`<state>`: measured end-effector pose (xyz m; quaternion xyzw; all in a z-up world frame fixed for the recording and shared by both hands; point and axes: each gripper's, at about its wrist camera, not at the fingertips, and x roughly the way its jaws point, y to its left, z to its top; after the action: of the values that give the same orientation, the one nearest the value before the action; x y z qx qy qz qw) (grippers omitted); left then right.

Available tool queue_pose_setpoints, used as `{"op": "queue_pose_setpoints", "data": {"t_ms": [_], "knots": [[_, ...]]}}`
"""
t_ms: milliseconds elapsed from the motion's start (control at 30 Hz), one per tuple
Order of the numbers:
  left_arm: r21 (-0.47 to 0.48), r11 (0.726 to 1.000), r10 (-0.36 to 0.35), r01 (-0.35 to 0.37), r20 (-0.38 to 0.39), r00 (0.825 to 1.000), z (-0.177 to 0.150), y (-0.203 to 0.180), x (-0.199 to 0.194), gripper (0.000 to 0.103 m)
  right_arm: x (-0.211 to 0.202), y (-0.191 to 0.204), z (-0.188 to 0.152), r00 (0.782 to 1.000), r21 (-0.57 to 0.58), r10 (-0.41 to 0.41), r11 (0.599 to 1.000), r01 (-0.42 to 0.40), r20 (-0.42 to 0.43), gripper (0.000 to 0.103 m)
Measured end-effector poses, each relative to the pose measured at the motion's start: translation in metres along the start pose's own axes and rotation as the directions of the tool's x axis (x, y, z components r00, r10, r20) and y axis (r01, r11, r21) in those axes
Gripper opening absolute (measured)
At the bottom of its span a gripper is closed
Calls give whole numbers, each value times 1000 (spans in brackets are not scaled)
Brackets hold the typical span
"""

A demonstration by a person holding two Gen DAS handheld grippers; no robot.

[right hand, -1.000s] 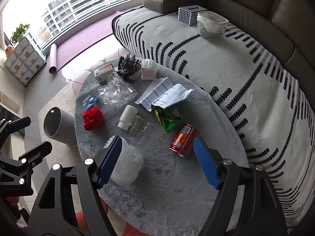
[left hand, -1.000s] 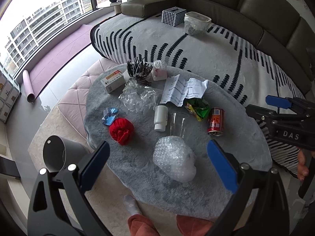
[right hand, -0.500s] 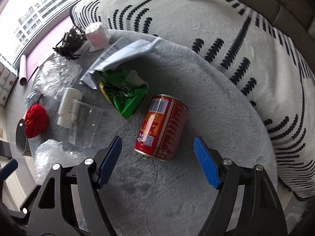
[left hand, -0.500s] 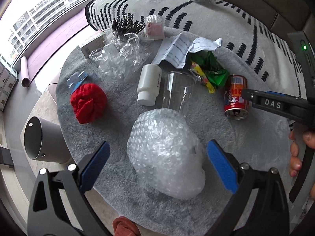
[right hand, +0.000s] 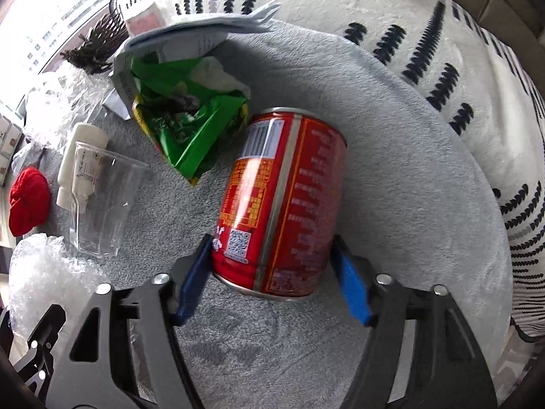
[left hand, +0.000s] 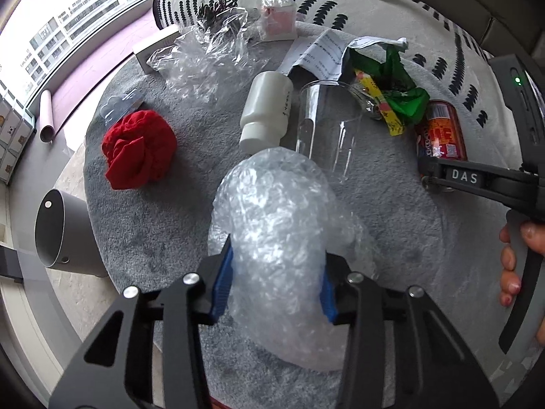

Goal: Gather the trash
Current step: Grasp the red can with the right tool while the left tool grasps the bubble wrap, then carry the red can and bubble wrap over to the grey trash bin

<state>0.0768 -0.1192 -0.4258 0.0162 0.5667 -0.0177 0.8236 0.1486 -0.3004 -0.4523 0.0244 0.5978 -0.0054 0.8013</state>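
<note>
A wad of clear bubble wrap lies at the near edge of the round grey-covered table. My left gripper points steeply down over it. Its jaws are closing, and both blue pads press into the wad's sides. A red drink can lies on its side further right, also seen in the left wrist view as the red can. My right gripper straddles the can's near end. Its jaws are closing too, and each blue pad lies against a side of the can. A hand holds the right gripper's handle.
Beyond the wad lie a clear plastic cup, a white bottle, a green wrapper, printed paper, crumpled clear film and a red cloth ball. A grey bin stands left of the table. A striped throw covers the sofa behind.
Both grippers sank toward the table. The left jaws went from wide open to pressing on the bubble wrap. The right jaws narrowed around the red can.
</note>
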Motion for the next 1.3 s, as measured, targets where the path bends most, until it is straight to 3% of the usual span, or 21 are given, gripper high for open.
{"op": "queue_pose_setpoints", "data": {"t_ms": [500, 767, 1033, 1300], "knots": [[-35, 999, 12, -11, 26, 1000, -9, 11, -20, 36, -51, 13, -30, 999, -77, -1, 997, 4, 38, 64], [-81, 997, 17, -13, 52, 998, -24, 42, -42, 36, -77, 52, -50, 999, -167, 17, 986, -10, 37, 64], [-208, 977, 60, -50, 43, 997, -50, 115, -65, 36, -100, 132, -70, 997, -311, 78, 948, -74, 2, 64], [-318, 942, 132, -111, 45, 990, -71, 225, -91, 36, -116, 256, -80, 988, -447, 156, 882, -146, -13, 64]]}}
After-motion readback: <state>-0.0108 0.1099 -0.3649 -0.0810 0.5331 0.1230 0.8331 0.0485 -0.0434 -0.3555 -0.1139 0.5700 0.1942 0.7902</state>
